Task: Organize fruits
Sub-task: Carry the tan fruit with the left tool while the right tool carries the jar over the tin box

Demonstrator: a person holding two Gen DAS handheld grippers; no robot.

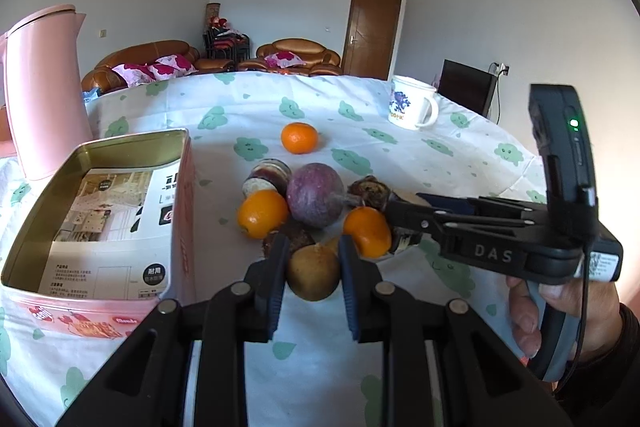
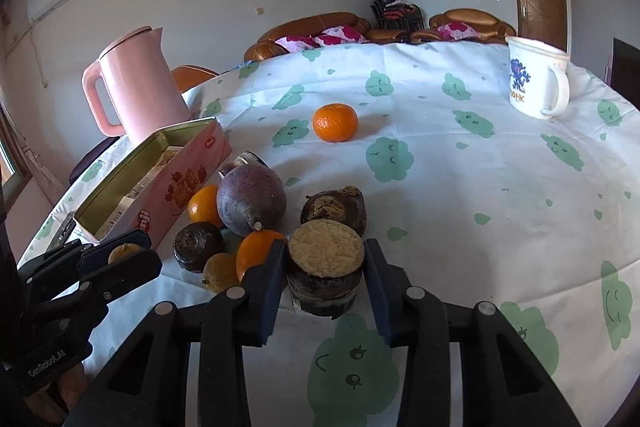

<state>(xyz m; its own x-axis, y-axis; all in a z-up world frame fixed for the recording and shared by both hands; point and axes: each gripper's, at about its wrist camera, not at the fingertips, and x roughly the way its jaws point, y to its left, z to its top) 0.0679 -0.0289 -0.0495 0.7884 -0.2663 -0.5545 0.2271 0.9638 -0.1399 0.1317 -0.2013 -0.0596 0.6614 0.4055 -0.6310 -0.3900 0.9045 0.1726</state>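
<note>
Gripping a small brown fruit (image 1: 313,277), the left gripper (image 1: 313,267) has its pads tight on both sides of it. In the left wrist view the open pink tin (image 1: 120,211) lies to the gripper's left, just beside the fruit pile (image 1: 316,195), so the left hand is the nearer one to it. The right gripper (image 1: 404,205) reaches into the pile from the right.

Right wrist view: right gripper (image 2: 326,267) straddles a dark cut round (image 2: 326,267), flat pale face up; pads look to press its sides, no gap visible. Tin (image 2: 160,183) sits far left, beyond the left gripper (image 2: 124,255). A lone orange (image 2: 335,122) lies well apart, farther back.
</note>
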